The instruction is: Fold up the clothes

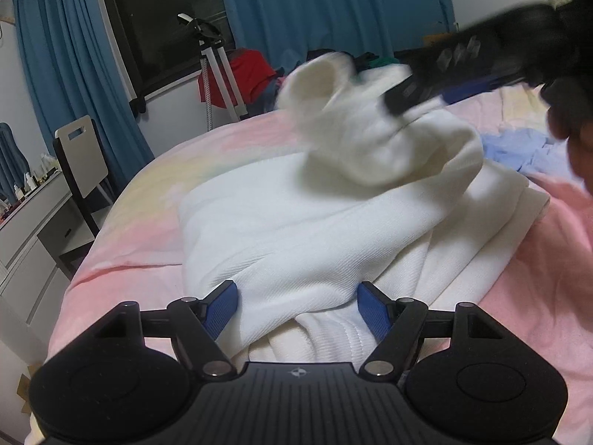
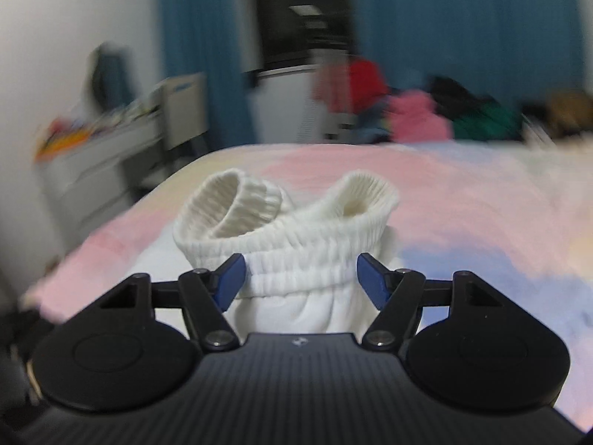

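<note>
A white knit sweater [image 1: 296,222] lies partly folded on the pink pastel bed [image 1: 129,259]. My left gripper [image 1: 298,296] is at its near edge; bunched ribbed fabric fills the gap between the blue pads [image 1: 224,306], which press on it. My right gripper [image 2: 300,274] holds the two sleeve ends gathered between its pads, the ribbed cuffs [image 2: 237,204] sticking out beyond the fingertips. In the left wrist view the right gripper [image 1: 444,74] is blurred, raised above the sweater's far right, with the sleeves [image 1: 352,122] hanging from it.
A light blue garment [image 1: 519,148] lies on the bed to the right. A pile of red, pink and green clothes [image 2: 418,115] sits beyond the bed's far edge. A desk [image 1: 37,222], chair [image 1: 81,155] and tripod [image 1: 218,63] stand to the left. A hand [image 1: 578,155] is at right.
</note>
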Demonstrator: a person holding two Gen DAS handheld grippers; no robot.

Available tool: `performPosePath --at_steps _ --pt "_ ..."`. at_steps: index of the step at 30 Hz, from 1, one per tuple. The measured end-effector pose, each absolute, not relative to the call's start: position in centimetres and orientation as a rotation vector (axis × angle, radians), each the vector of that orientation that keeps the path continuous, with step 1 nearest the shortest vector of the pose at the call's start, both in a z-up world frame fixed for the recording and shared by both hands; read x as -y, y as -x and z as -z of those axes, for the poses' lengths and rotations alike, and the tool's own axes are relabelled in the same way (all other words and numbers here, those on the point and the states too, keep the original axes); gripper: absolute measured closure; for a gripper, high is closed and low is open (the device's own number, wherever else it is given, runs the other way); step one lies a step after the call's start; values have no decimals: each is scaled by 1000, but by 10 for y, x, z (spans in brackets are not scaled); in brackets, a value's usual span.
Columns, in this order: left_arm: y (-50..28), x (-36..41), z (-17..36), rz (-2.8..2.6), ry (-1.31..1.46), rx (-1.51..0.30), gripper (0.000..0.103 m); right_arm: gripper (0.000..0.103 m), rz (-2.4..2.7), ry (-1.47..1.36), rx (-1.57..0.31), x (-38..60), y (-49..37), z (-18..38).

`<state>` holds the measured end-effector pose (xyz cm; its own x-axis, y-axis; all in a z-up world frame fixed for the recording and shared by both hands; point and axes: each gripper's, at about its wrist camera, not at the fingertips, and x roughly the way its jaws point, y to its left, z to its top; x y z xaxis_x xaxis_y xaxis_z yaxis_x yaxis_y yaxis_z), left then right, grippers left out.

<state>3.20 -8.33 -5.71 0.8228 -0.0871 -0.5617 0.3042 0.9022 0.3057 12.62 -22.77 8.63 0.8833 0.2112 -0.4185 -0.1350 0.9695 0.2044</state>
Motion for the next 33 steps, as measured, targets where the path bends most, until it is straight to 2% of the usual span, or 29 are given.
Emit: performPosePath --at_steps 4,8,11,16,19,27,29,30,31,33 --pt "-28 80 56 225 -391 -563 30 32 13 -522 -493 287 -123 -76" --pt "-22 77 53 263 -365 -543 28 31 -75 -834 -516 318 -123 -59" --pt "-18 80 56 270 -402 -526 26 27 -86 -939 -549 323 -128 -45" --pt "-15 84 60 255 -454 -510 24 27 -149 -874 -547 313 -129 -54" --pt "-13 84 61 247 -468 -499 23 15 -196 -799 -559 298 -131 -60" --pt "-11 87 63 221 -484 -457 22 16 -155 -615 -628 270 -152 -53" --pt "-10 89 65 215 -496 -433 21 37 -125 -624 -632 272 -155 -49" --pt "-9 90 66 212 -501 -421 21 44 -118 -630 -629 275 -153 -50" --pt "-9 92 67 209 -505 -410 21 57 -112 -637 -626 278 -151 -51" --pt "-9 95 67 199 -513 -388 21 64 -128 -657 -594 282 -143 -57"
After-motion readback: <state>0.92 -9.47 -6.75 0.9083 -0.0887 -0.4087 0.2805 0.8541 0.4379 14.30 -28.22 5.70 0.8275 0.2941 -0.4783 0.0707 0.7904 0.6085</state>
